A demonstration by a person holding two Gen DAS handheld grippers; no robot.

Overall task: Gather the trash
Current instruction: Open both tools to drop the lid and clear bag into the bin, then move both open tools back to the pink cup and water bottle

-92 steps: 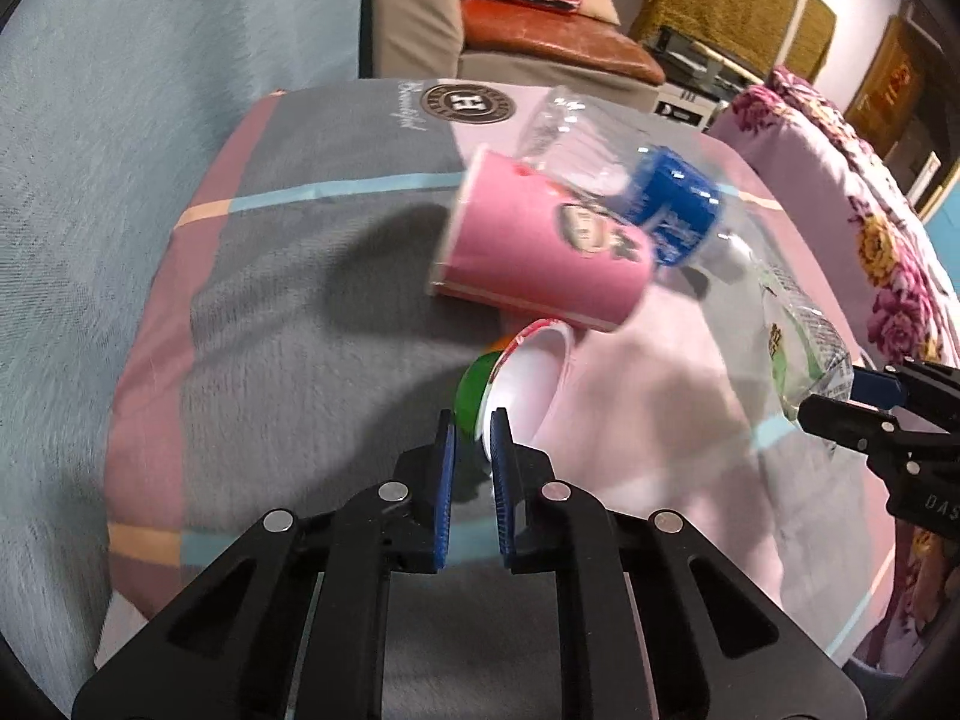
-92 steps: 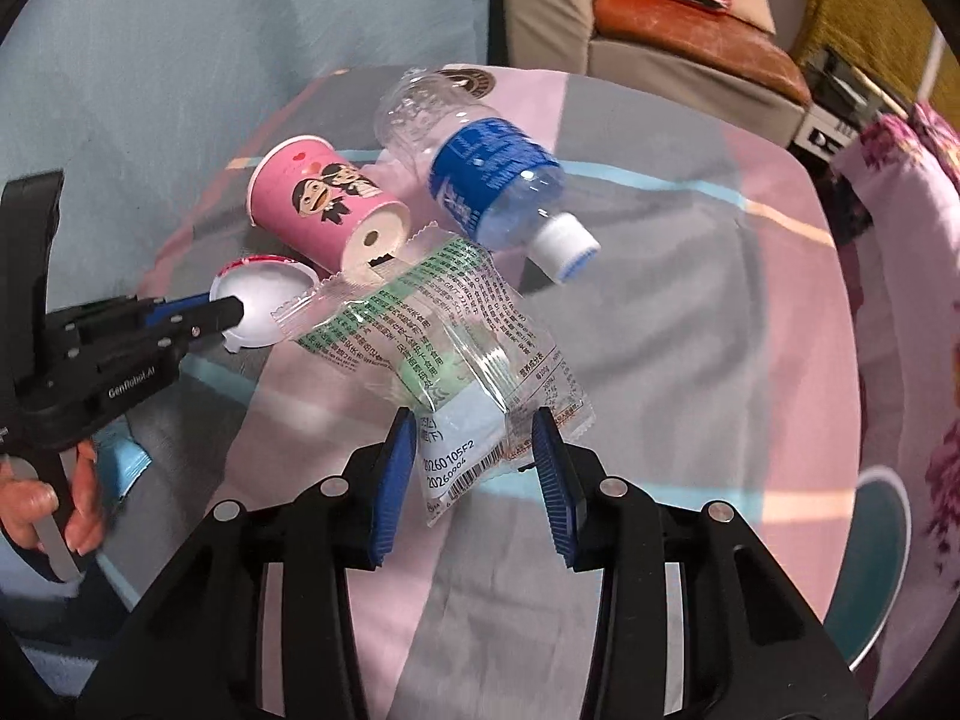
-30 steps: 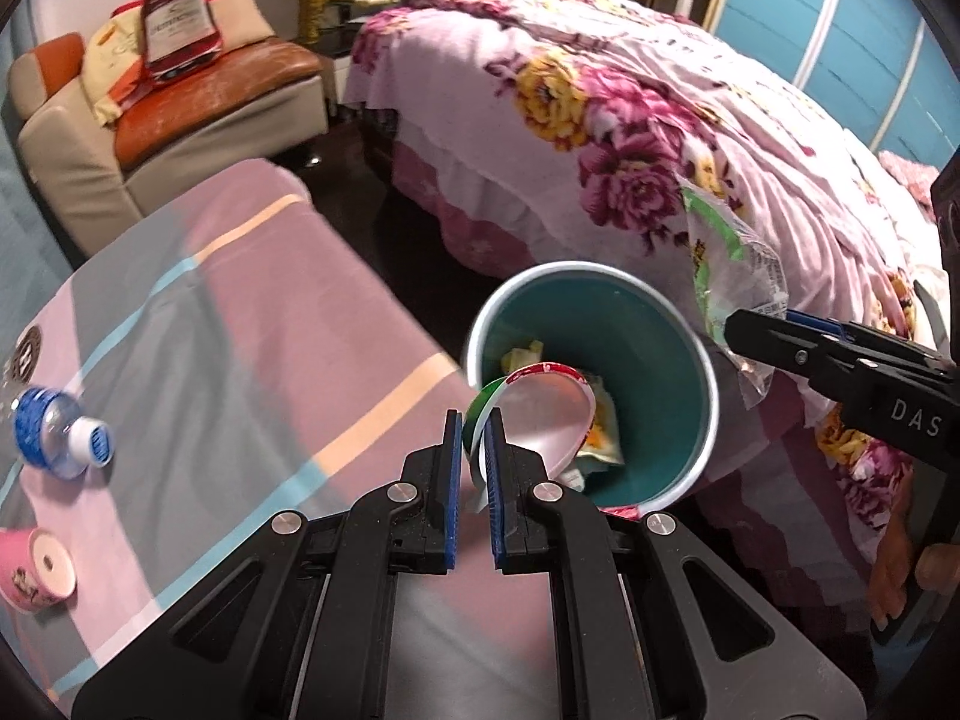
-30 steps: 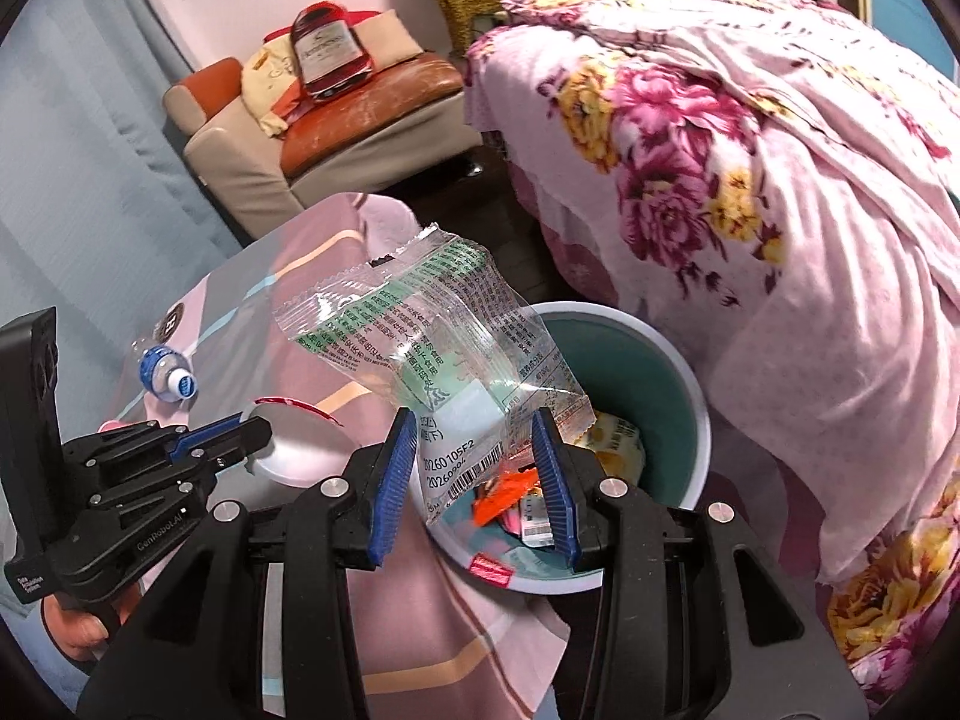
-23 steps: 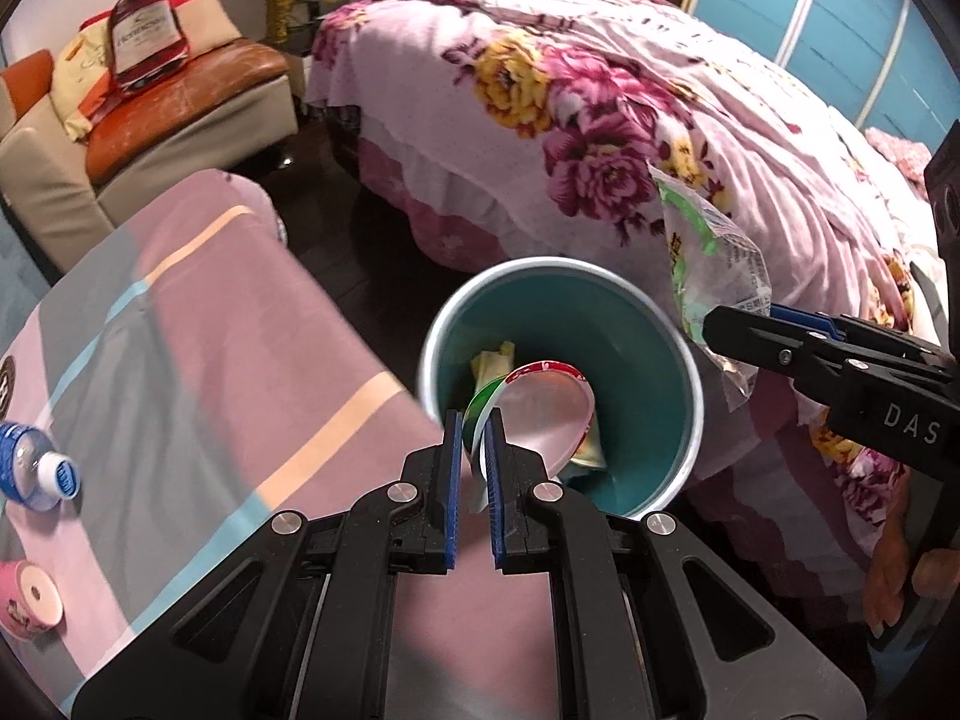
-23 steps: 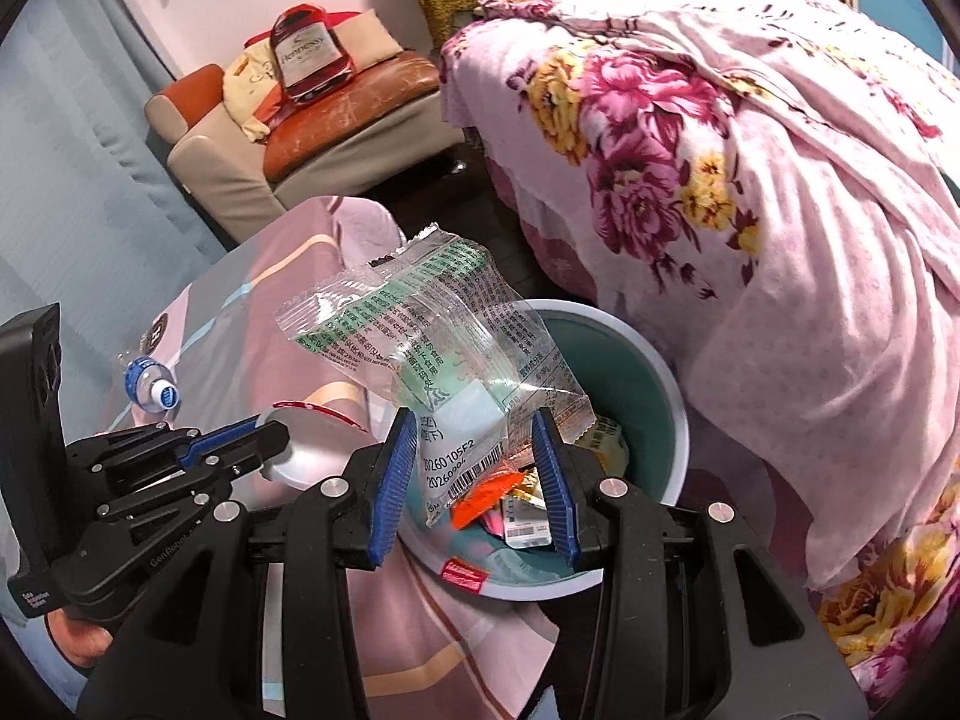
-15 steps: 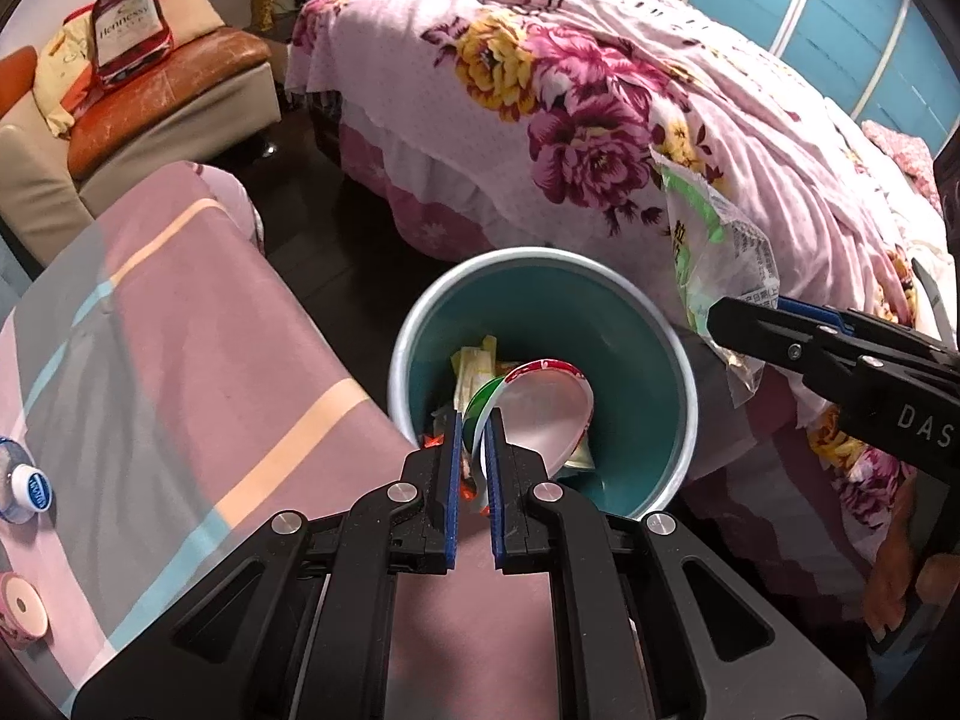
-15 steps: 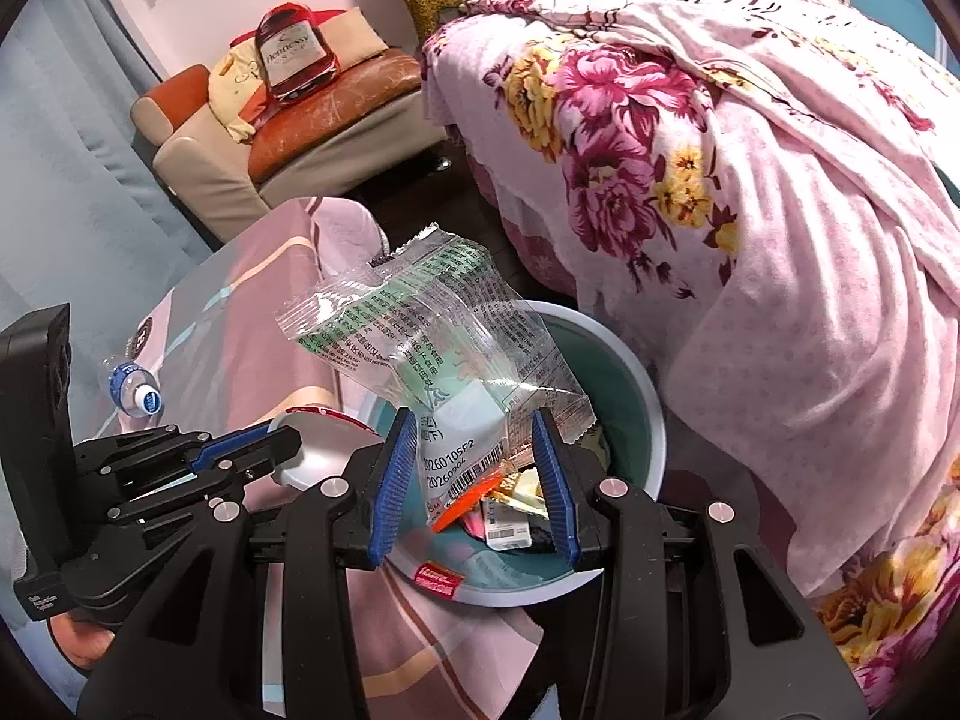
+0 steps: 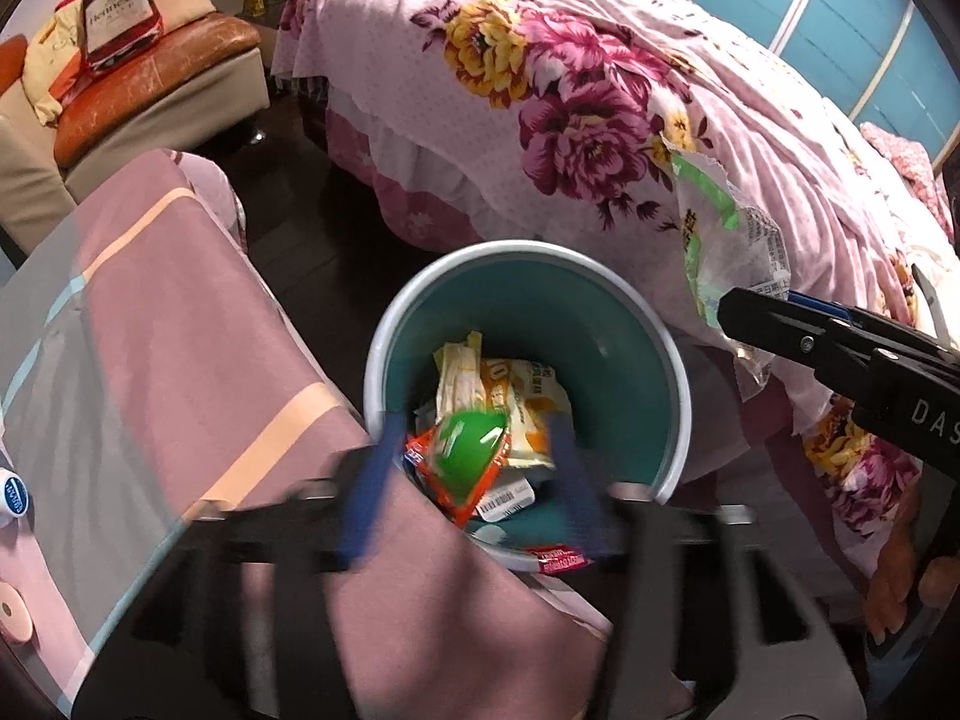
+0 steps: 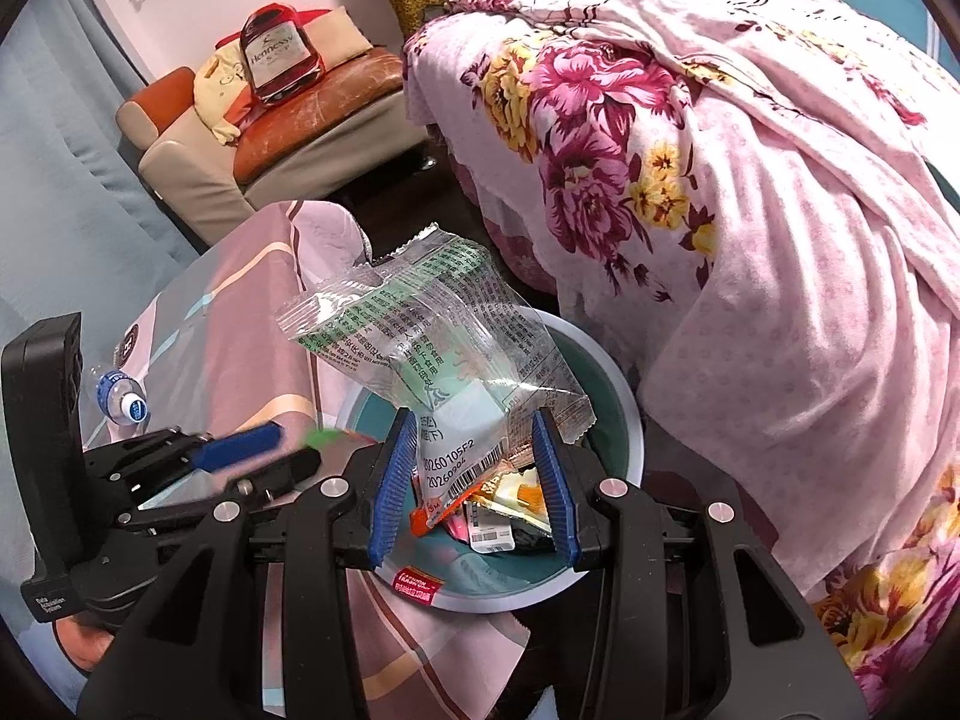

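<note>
A teal bin (image 9: pixel 678 384) with a pale rim stands on the floor between the table and the bed, holding several wrappers. My left gripper (image 9: pixel 474 429) hovers over its near edge, blurred, with its jaws opening. The green cup (image 9: pixel 465 456) has left the pads and lies tilted on the trash inside. My right gripper (image 10: pixel 471 480) is shut on a clear printed wrapper (image 10: pixel 444 348) above the bin (image 10: pixel 627 420). In the left wrist view that wrapper (image 9: pixel 720 246) sticks up from the right gripper (image 9: pixel 756 318). The left gripper (image 10: pixel 282 450) shows at the left of the right wrist view.
A table under a pink and grey striped cloth (image 9: pixel 180 360) borders the bin on the left. A water bottle (image 10: pixel 123 402) and a pink cup (image 9: pixel 9 612) lie on it. A bed with a floral cover (image 9: pixel 600 120) rises close behind the bin; a sofa (image 10: pixel 288 120) stands farther back.
The left jaws have sprung apart and the green cup has dropped from them into the bin. Both grippers came in over the bin. The right still grips the wrapper.
</note>
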